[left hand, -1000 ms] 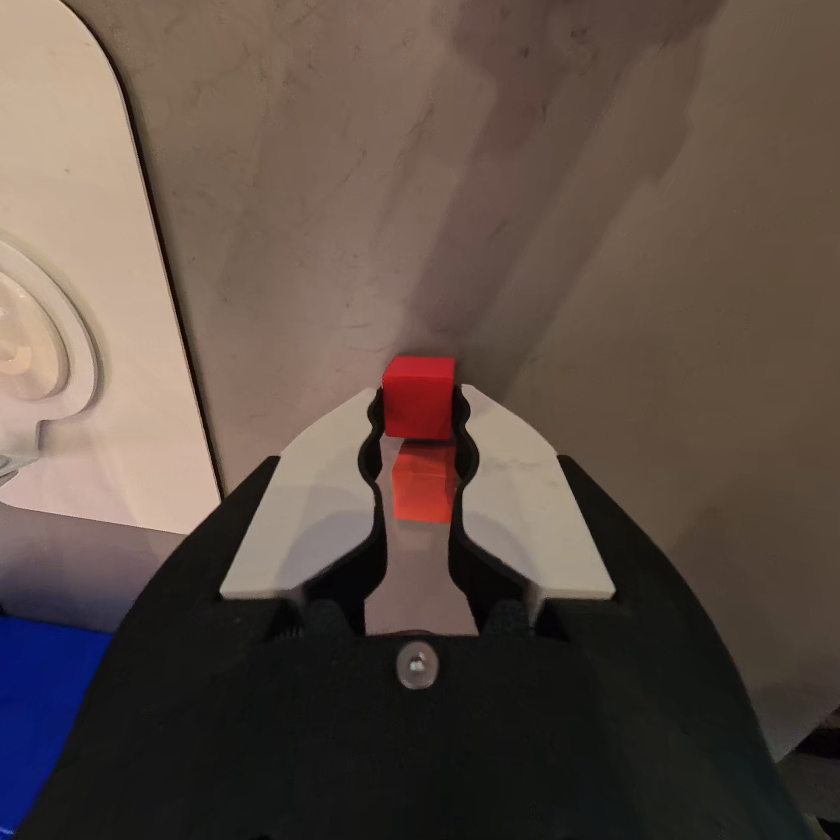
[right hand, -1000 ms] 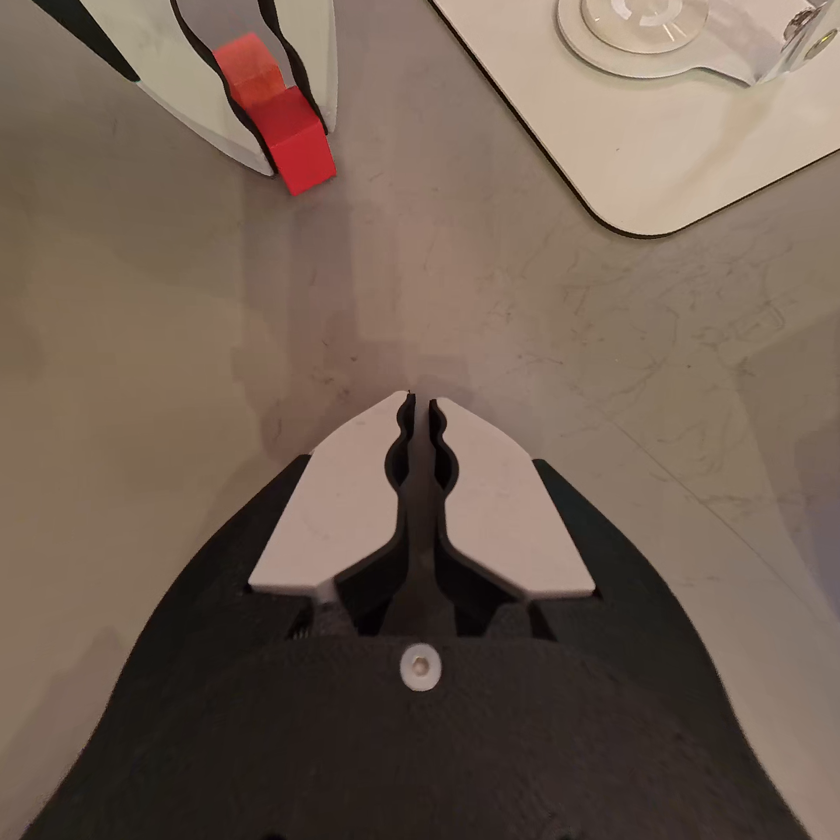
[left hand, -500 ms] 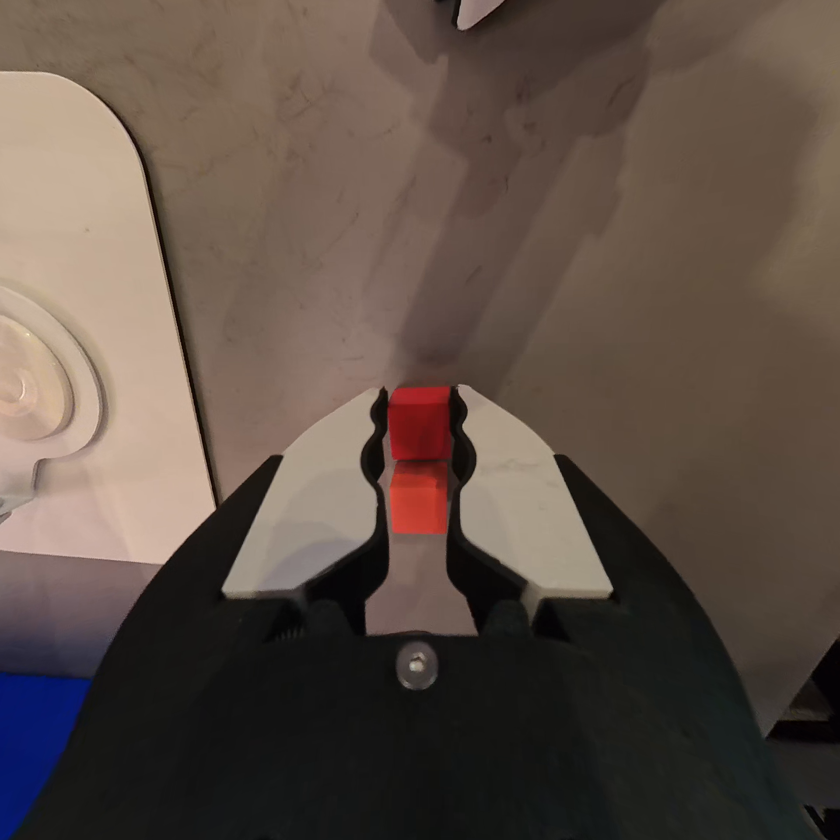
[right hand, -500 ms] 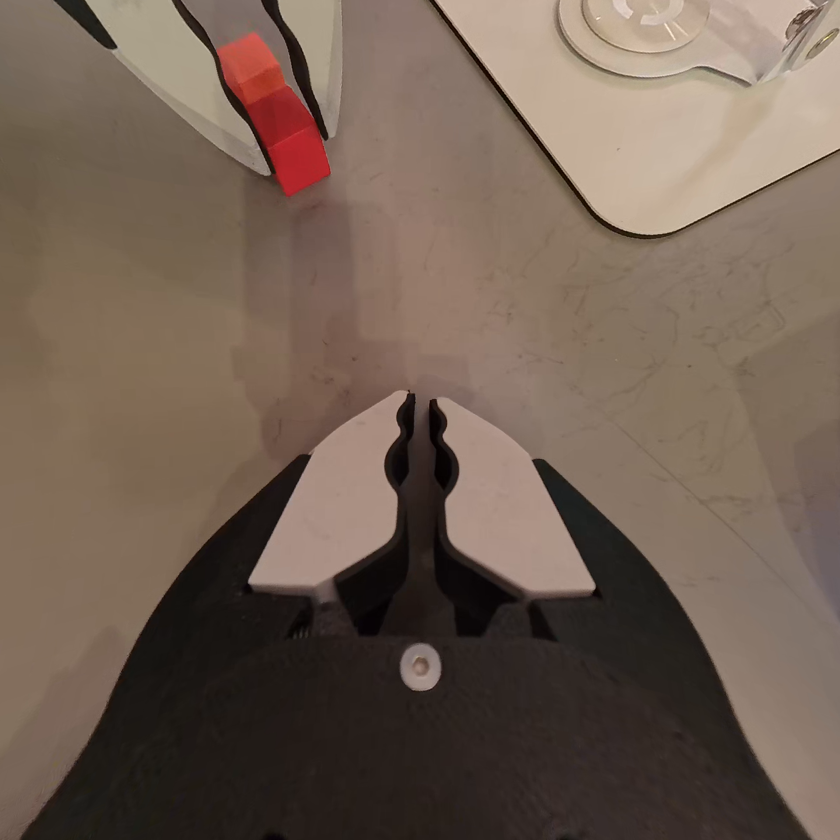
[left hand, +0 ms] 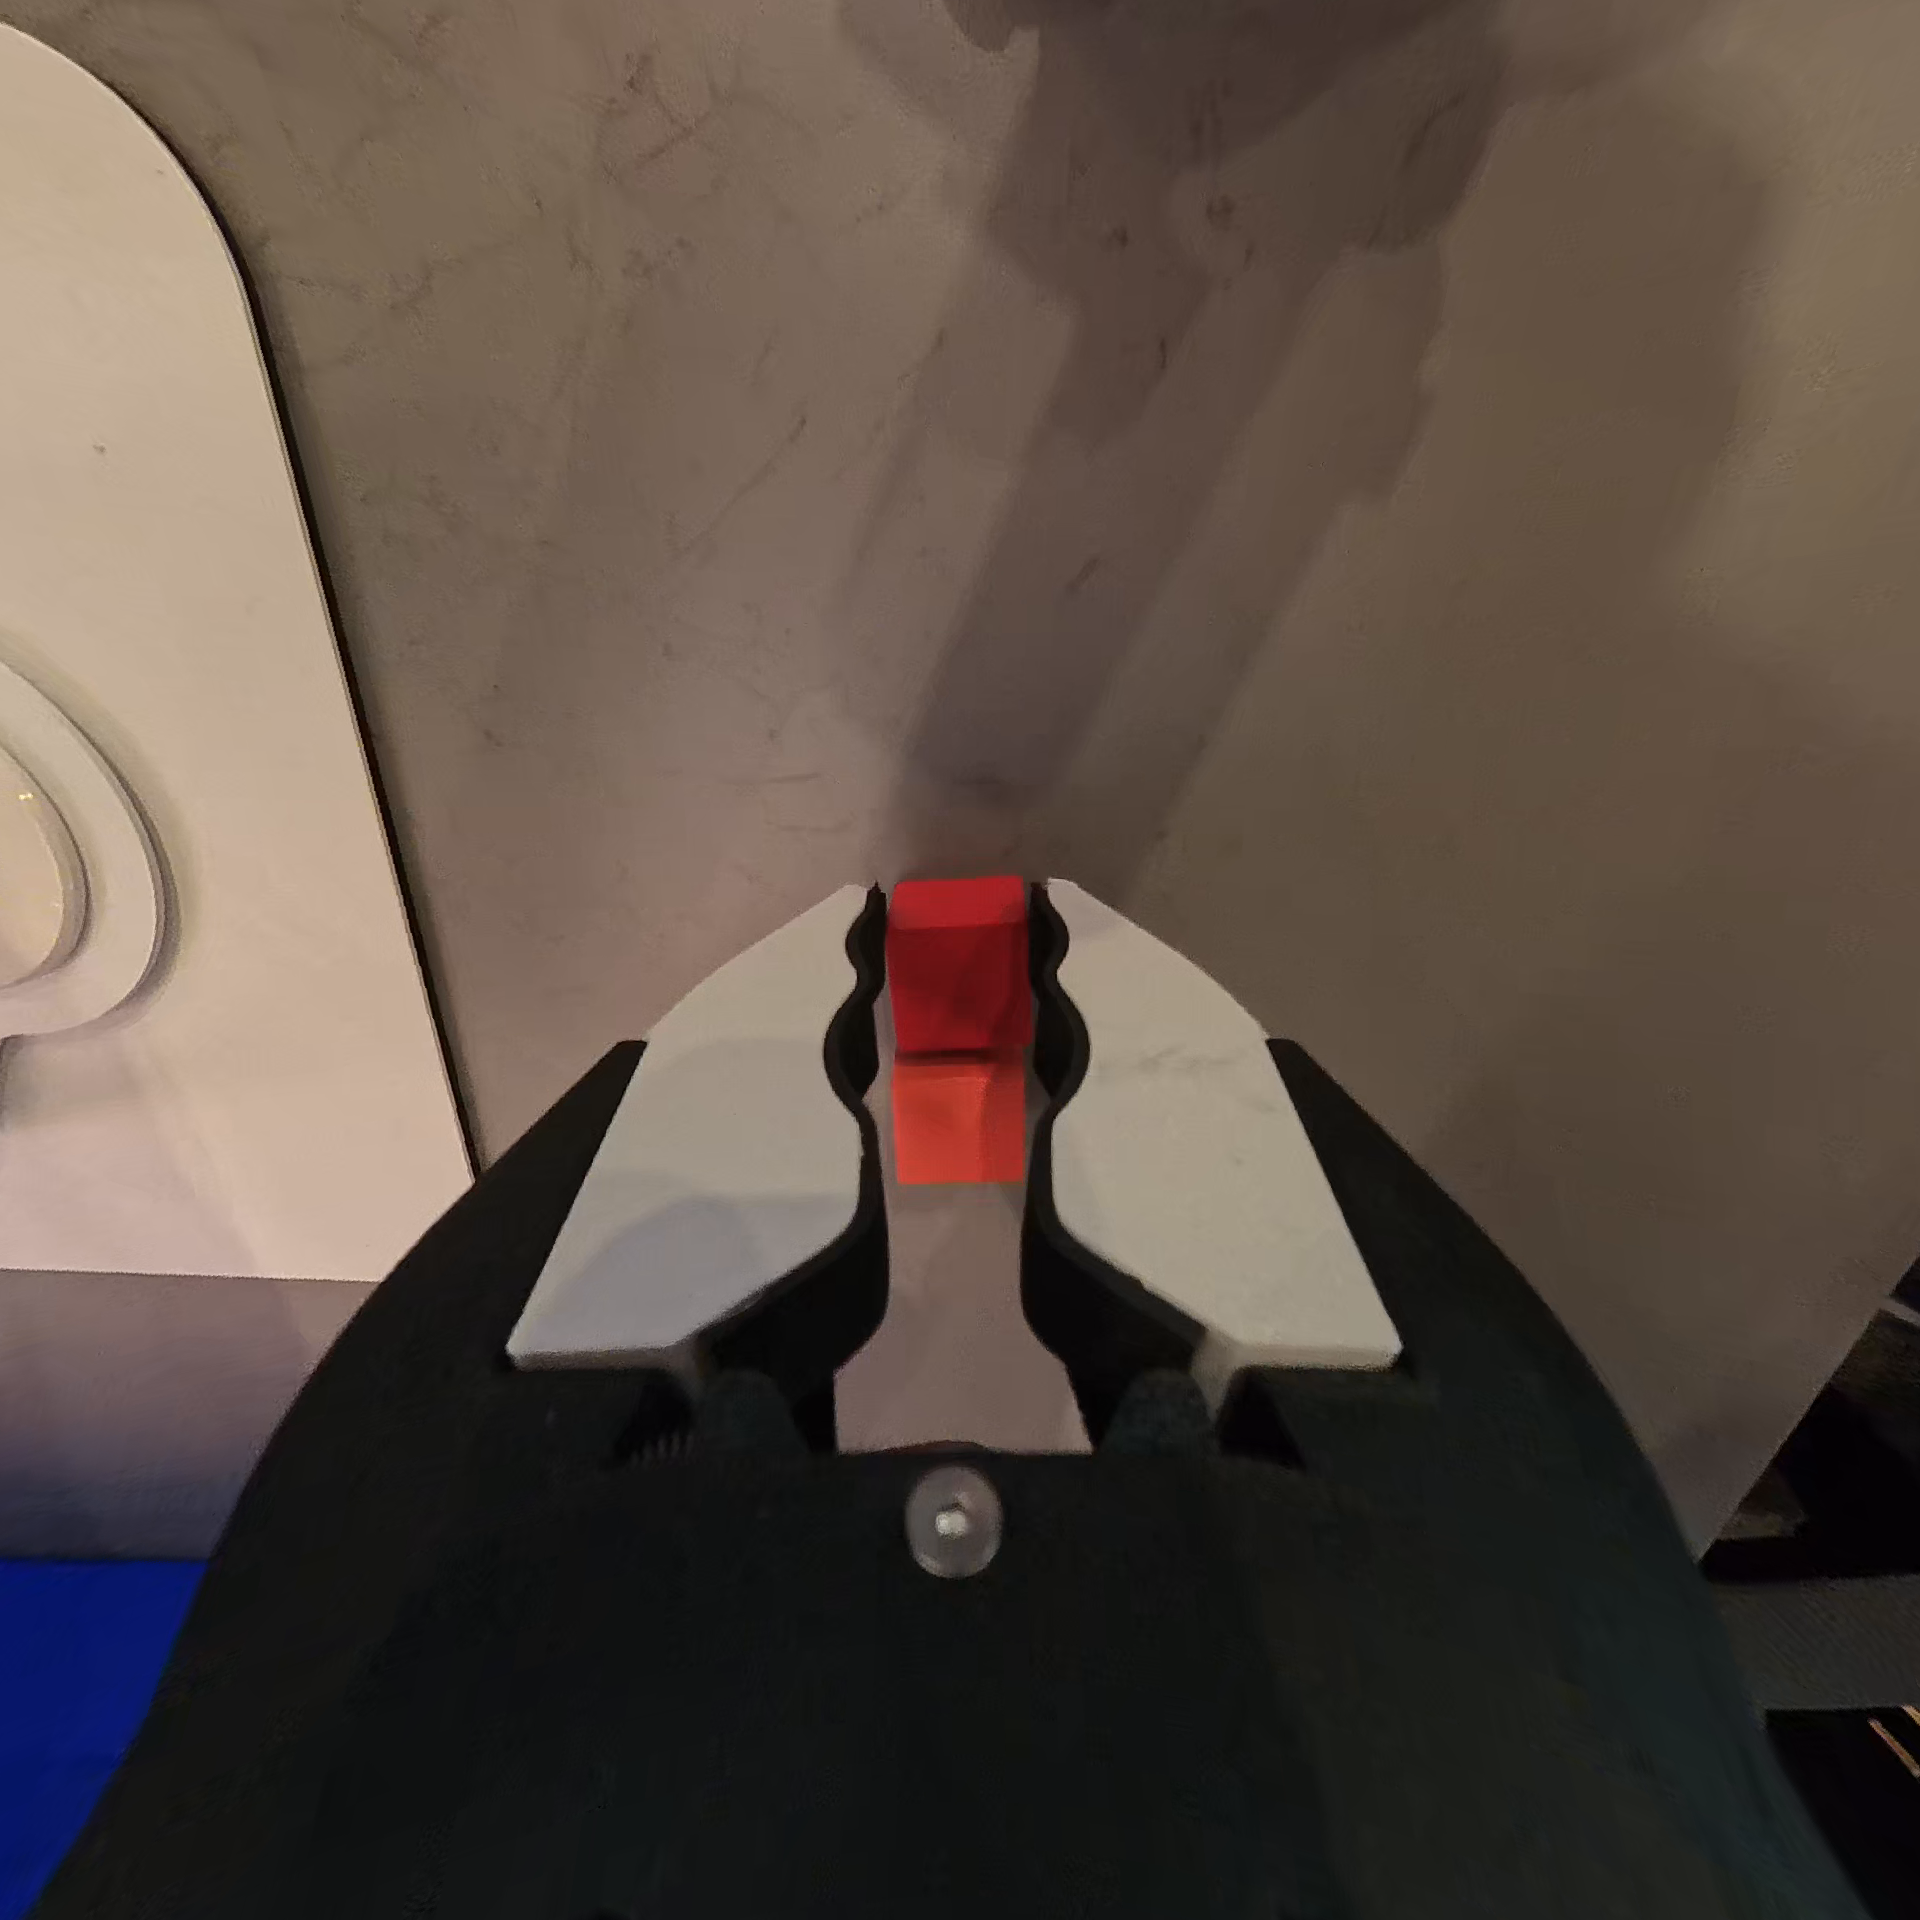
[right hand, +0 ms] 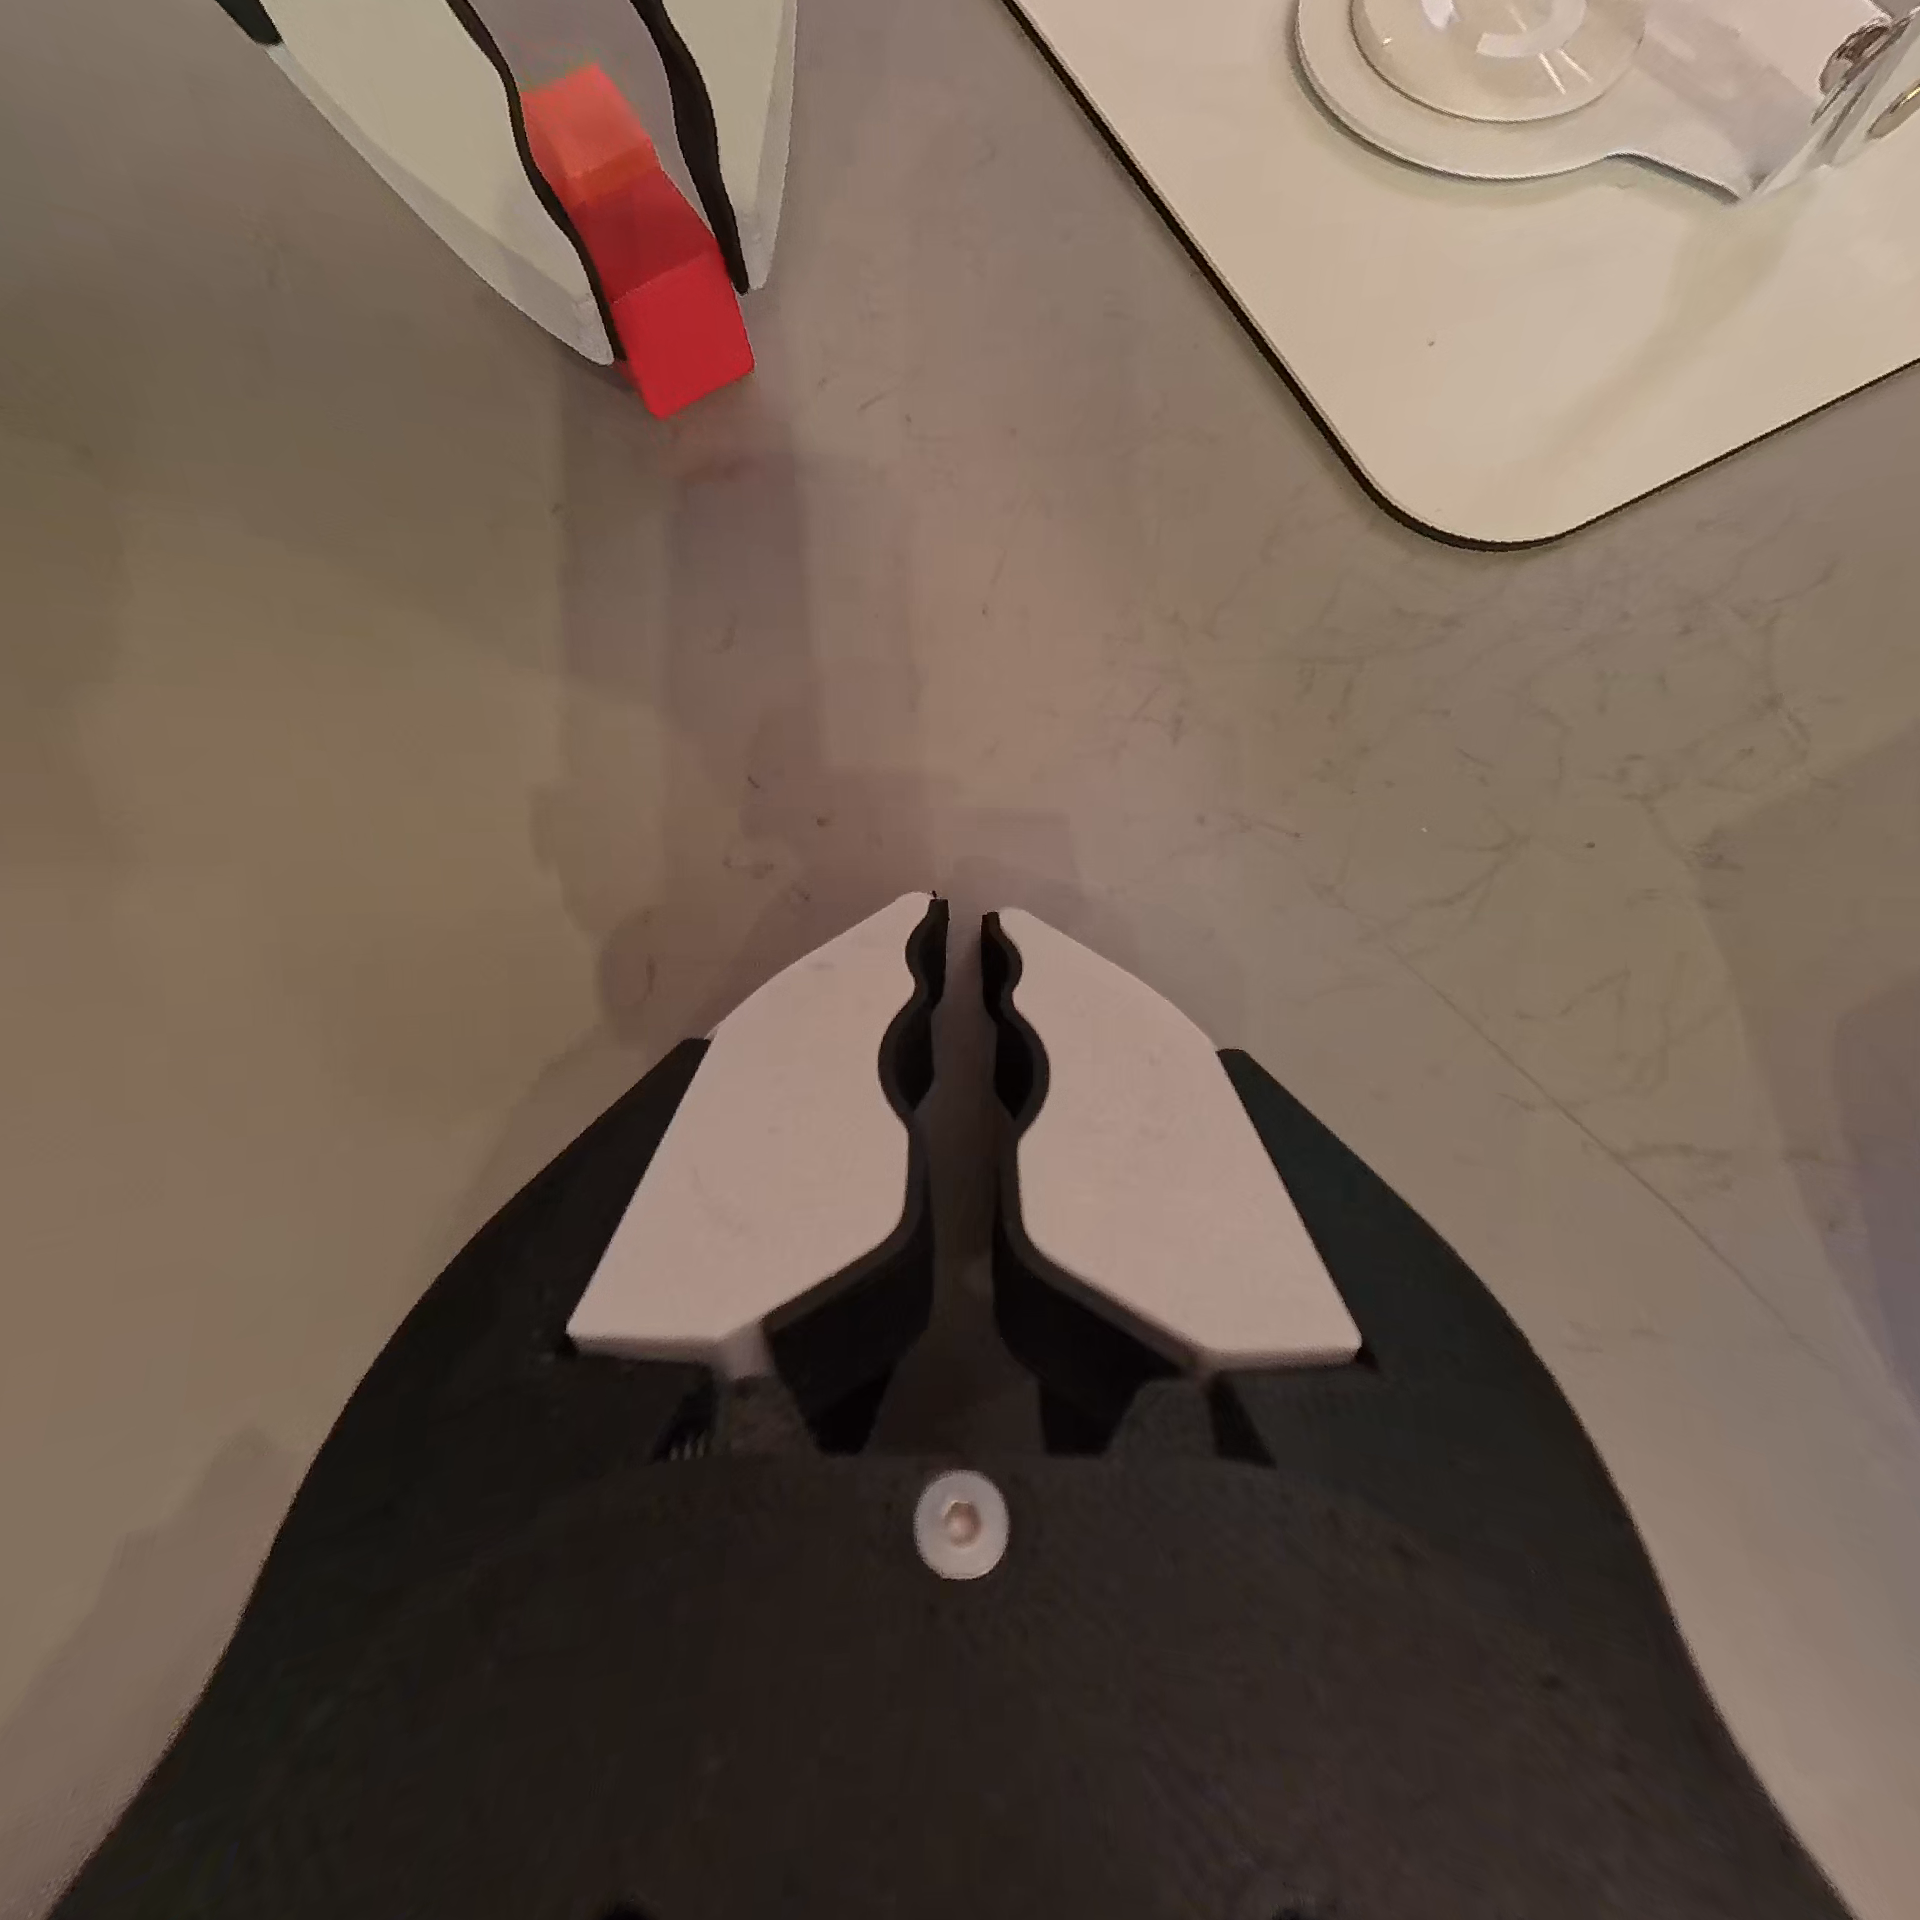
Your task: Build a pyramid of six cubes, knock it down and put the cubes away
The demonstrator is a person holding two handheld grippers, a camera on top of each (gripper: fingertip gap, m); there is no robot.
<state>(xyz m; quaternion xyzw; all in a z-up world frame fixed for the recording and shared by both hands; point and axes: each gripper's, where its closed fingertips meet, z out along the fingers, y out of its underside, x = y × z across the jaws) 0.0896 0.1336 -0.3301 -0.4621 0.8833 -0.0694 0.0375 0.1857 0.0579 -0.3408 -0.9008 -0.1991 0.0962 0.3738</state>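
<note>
The left gripper [left hand: 958, 940] has its jaws clamped on a red cube [left hand: 956, 971], both pads pressed to its sides, held just above the grey worktop [left hand: 1455, 727]. The right gripper [right hand: 963, 920] hangs well apart from it, jaws nearly together with only a thin slit and nothing between them. A white board [right hand: 1558, 343] lies near.

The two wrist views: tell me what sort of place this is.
Probably an indoor tabletop work or test station. A grey marbled tabletop carries a white board with a clear suction-cup mount. The left claw grips a small red cube, so it is a bench for block handling.
</note>
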